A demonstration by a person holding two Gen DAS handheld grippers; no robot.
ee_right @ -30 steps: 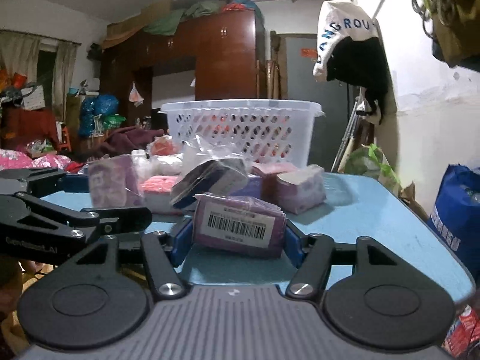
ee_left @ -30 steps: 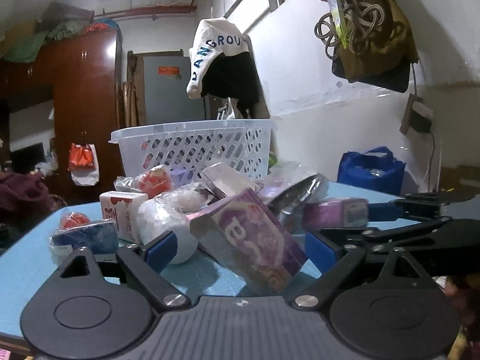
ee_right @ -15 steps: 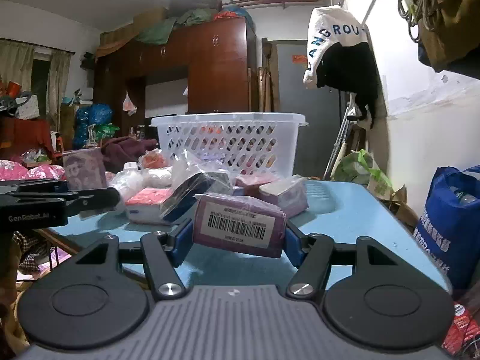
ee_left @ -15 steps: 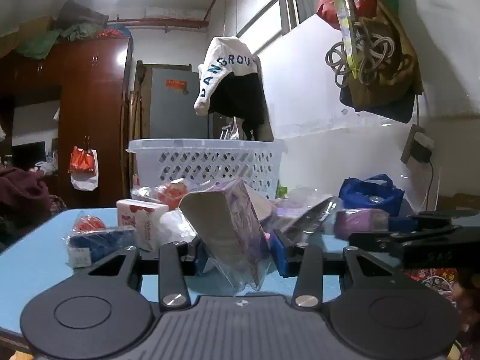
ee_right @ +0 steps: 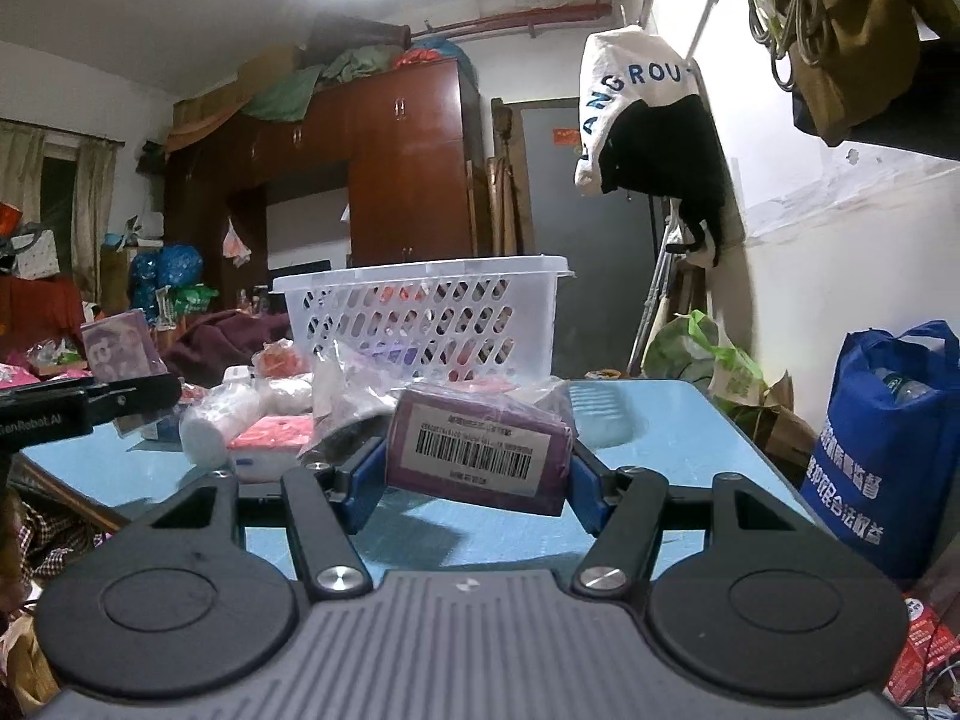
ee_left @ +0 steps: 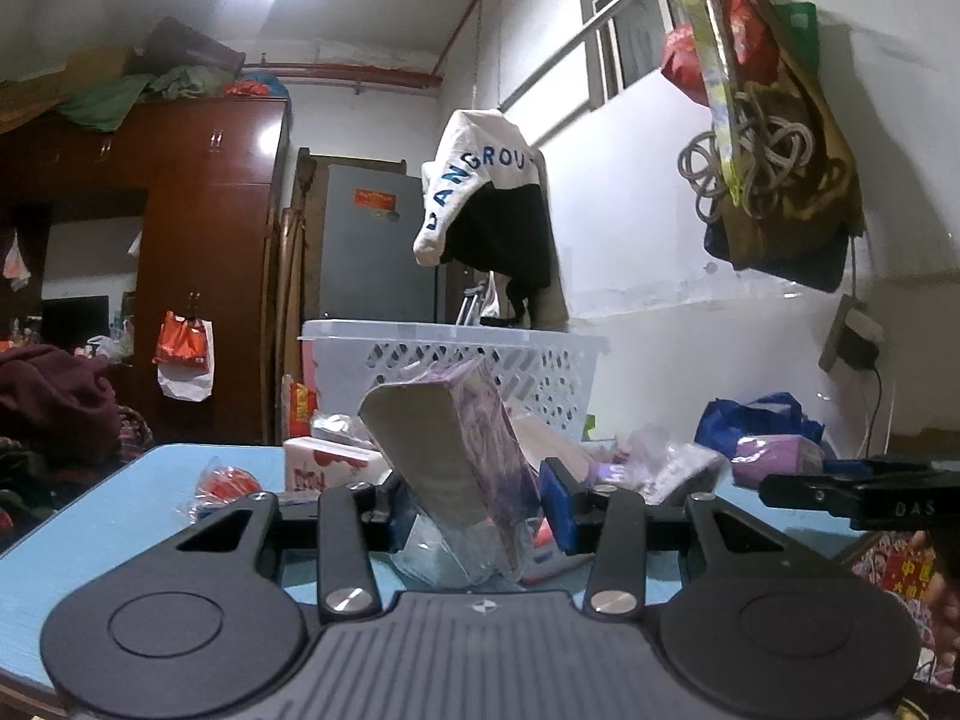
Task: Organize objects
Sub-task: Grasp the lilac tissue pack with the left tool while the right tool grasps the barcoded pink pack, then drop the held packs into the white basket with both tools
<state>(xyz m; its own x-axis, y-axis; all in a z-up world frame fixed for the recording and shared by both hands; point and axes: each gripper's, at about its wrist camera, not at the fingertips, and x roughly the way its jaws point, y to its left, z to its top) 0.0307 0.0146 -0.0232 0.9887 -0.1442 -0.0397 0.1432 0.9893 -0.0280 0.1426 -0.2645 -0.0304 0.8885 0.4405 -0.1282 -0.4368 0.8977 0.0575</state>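
Observation:
My left gripper [ee_left: 474,504] is shut on a purple wrapped packet [ee_left: 456,456], held tilted above the blue table [ee_left: 90,516]. My right gripper [ee_right: 477,468] is shut on a purple box with a barcode [ee_right: 480,450], held just above the table [ee_right: 660,420]. A white slotted basket [ee_left: 480,354] stands at the back of the table; it also shows in the right wrist view [ee_right: 432,312]. A pile of small packets [ee_right: 270,414] lies in front of it. The left gripper with its packet [ee_right: 117,348] shows at the left of the right wrist view.
A red-and-white carton [ee_left: 324,468] and a red wrapped item [ee_left: 228,480] lie on the table's left part. A blue bag [ee_right: 888,450] stands on the floor right of the table. Clothes hang on the right wall [ee_left: 486,210]. A wooden wardrobe [ee_right: 384,180] stands behind.
My left gripper closed on the purple packet and lifted it off the table, turning it upright. My right gripper rose a little with its barcode box.

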